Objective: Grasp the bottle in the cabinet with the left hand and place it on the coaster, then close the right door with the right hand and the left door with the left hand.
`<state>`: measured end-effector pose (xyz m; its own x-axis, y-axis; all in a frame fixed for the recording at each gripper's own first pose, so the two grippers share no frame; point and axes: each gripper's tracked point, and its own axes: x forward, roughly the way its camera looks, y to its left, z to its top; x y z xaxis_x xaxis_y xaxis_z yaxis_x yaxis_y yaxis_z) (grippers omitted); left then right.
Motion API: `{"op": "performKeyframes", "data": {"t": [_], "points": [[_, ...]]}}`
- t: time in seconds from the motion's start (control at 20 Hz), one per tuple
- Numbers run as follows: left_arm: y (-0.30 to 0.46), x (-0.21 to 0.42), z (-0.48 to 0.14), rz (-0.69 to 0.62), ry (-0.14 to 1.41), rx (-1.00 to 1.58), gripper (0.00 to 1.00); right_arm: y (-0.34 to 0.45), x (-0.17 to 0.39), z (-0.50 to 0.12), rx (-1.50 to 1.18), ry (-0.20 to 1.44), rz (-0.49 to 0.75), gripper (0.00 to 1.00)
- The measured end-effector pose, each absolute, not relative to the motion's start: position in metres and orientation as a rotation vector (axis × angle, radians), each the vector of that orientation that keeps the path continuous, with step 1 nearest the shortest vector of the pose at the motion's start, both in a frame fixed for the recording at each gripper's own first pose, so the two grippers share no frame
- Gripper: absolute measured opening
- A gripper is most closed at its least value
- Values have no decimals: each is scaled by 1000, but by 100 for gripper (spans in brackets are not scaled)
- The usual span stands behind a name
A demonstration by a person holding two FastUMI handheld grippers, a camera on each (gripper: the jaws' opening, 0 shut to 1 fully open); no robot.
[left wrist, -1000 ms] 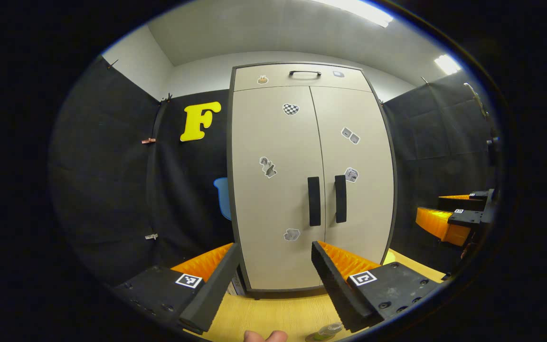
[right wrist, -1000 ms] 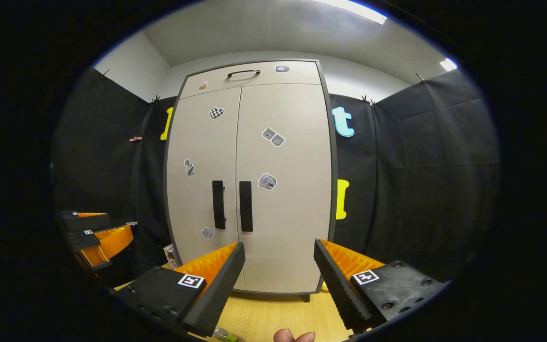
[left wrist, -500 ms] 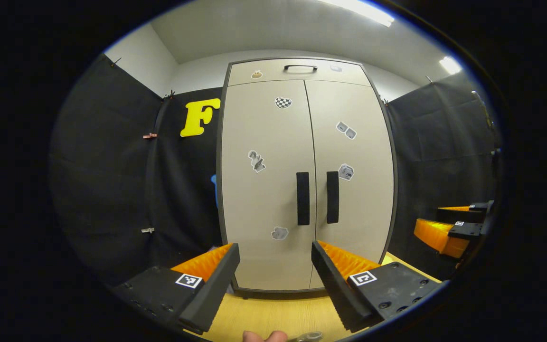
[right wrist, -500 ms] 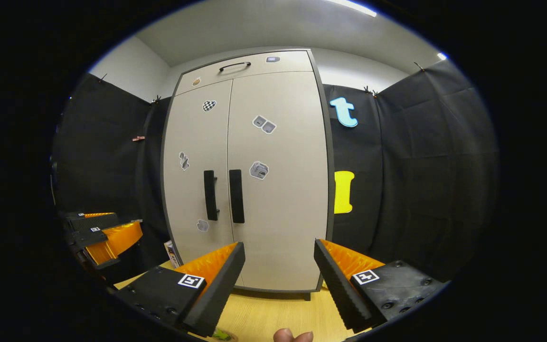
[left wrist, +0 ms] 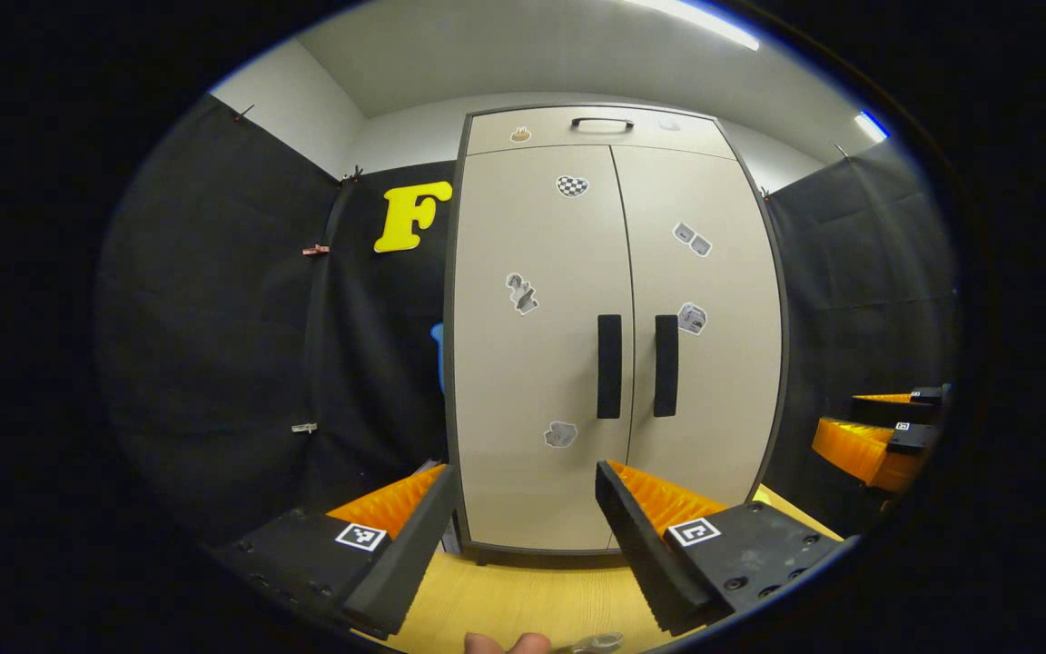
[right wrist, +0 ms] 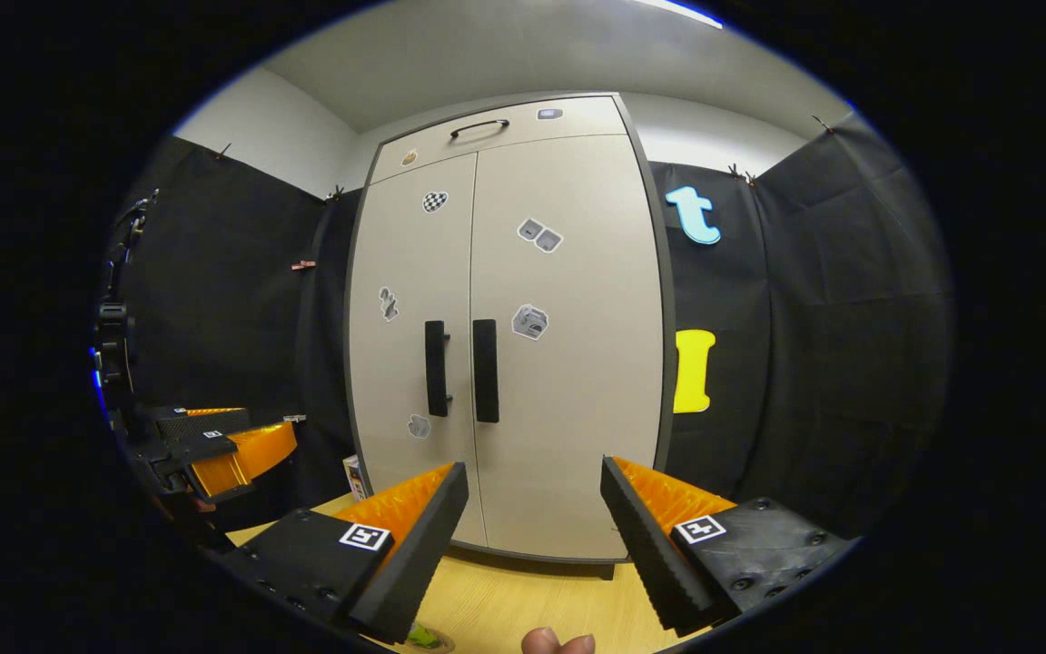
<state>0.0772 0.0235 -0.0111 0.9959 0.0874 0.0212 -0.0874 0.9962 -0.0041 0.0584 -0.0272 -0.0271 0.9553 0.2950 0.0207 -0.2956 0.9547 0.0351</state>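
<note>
Left gripper is hovering with its jaws spread and empty, low in the left gripper view; right gripper is likewise spread and empty, low in the right gripper view. The cabinet is standing upright at centre frame, directly ahead of both claws, with both doors sitting flush. The left door handle and right door handle are running vertically, side by side at the central seam. A small glimpse of what may be the bottle is showing at the bottom edge on the wooden tabletop; the coaster cannot be made out. Judged from this, the closing steps appear done. Count: one cabinet, two doors, two handles, two grippers.
</note>
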Motion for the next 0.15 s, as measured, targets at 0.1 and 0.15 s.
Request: {"op": "performKeyframes", "data": {"t": [0.1, 0.15], "points": [[29, 74, -16, 90, -11, 13, 96, -27, 58, -32, 39, -5, 301, 97], [30, 73, -17, 91, -4, 15, 96, -27, 58, -33, 40, -2, 304, 97]]}}
